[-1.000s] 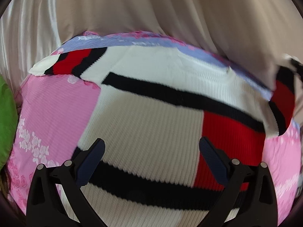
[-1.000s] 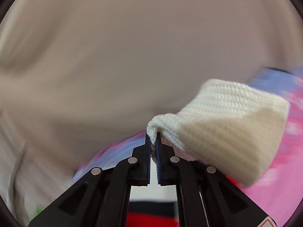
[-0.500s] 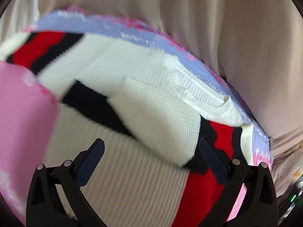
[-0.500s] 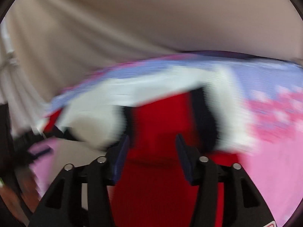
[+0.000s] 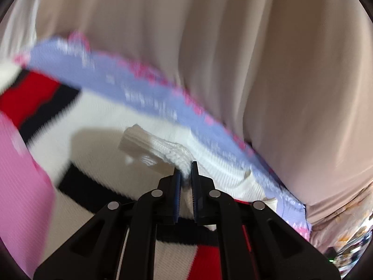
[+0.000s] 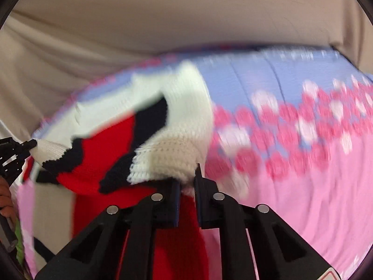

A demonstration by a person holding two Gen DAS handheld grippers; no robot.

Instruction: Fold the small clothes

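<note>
A small knit sweater (image 5: 98,126), white with red blocks and black stripes, lies on a pink and lilac floral cloth (image 5: 144,98). My left gripper (image 5: 185,170) is shut on a white ribbed fold of the sweater near its top edge. My right gripper (image 6: 187,177) is shut on a white ribbed edge of the sweater (image 6: 172,154), which lifts the red and black part off the cloth. The left gripper (image 6: 32,143) also shows at the far left of the right wrist view, pinching white knit.
Beige draped fabric (image 5: 233,58) hangs behind the cloth's far edge. The pink floral cloth (image 6: 303,163) stretches to the right of the sweater. A green item (image 6: 18,238) and a hand (image 6: 5,198) show at the far left of the right wrist view.
Both grippers were open half a second ago and have shut on the sweater's white edges. The right side of the sweater is now lifted. Both views are blurred from motion.
</note>
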